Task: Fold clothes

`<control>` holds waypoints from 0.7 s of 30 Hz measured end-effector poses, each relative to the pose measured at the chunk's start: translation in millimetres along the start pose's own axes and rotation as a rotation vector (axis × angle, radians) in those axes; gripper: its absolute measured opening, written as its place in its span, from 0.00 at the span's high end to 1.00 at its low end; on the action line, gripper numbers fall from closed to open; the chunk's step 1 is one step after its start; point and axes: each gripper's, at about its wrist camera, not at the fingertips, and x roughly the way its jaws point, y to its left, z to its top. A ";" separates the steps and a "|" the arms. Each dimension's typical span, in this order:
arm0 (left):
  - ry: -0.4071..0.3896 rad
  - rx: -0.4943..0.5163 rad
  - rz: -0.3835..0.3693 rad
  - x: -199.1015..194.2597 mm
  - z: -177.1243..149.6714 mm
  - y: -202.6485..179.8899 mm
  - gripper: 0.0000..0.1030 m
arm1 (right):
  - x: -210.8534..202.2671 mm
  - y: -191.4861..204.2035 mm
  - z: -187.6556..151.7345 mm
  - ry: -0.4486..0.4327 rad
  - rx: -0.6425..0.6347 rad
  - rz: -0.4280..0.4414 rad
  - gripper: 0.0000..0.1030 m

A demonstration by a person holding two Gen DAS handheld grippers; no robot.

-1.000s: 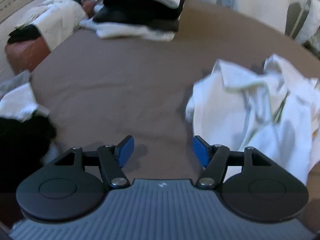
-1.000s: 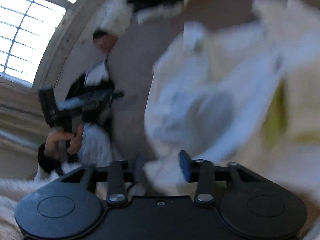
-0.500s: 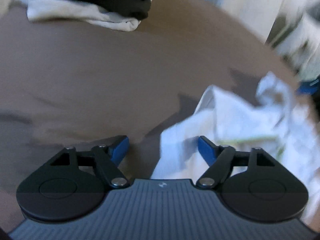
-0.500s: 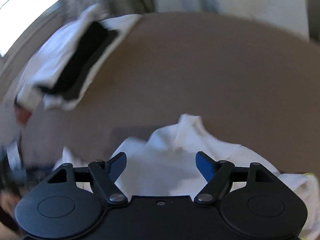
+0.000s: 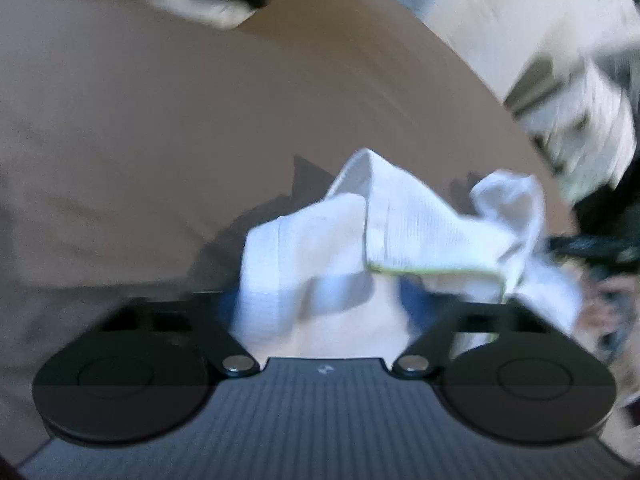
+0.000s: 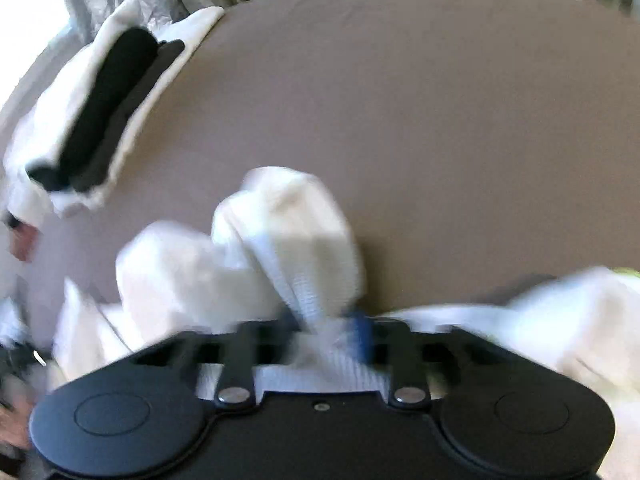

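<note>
Left wrist view is showing no readable writing, only a small pale mark on the ribbed grey body of the left gripper (image 5: pixel 320 300), whose blue-padded fingers are standing wide apart with a bunch of the crumpled white ribbed-knit garment with a thin yellow-green trim (image 5: pixel 400 232) lying between them, though blur is hiding whether they are touching it. Right wrist view is showing the right gripper (image 6: pixel 324 332) pinching a twisted fold of that same garment (image 6: pixel 288 232), jaws nearly together, over the brown cloth-covered surface (image 6: pixel 440 120); only this view is taking in the whole stack of folded white and black clothes (image 6: pixel 100 120).
</note>
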 end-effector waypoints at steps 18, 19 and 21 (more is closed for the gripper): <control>-0.039 0.490 0.134 -54.0 -72.8 -87.6 0.78 | -168.9 -49.6 -178.6 -0.150 0.028 -0.169 0.83; -0.033 0.498 0.150 -52.5 -80.8 -86.0 0.76 | -169.8 -50.2 -183.1 -0.169 0.036 -0.164 0.83; -0.037 0.505 0.179 -54.6 -91.7 -83.5 0.74 | -171.9 -47.0 -186.6 -0.213 0.038 -0.164 0.83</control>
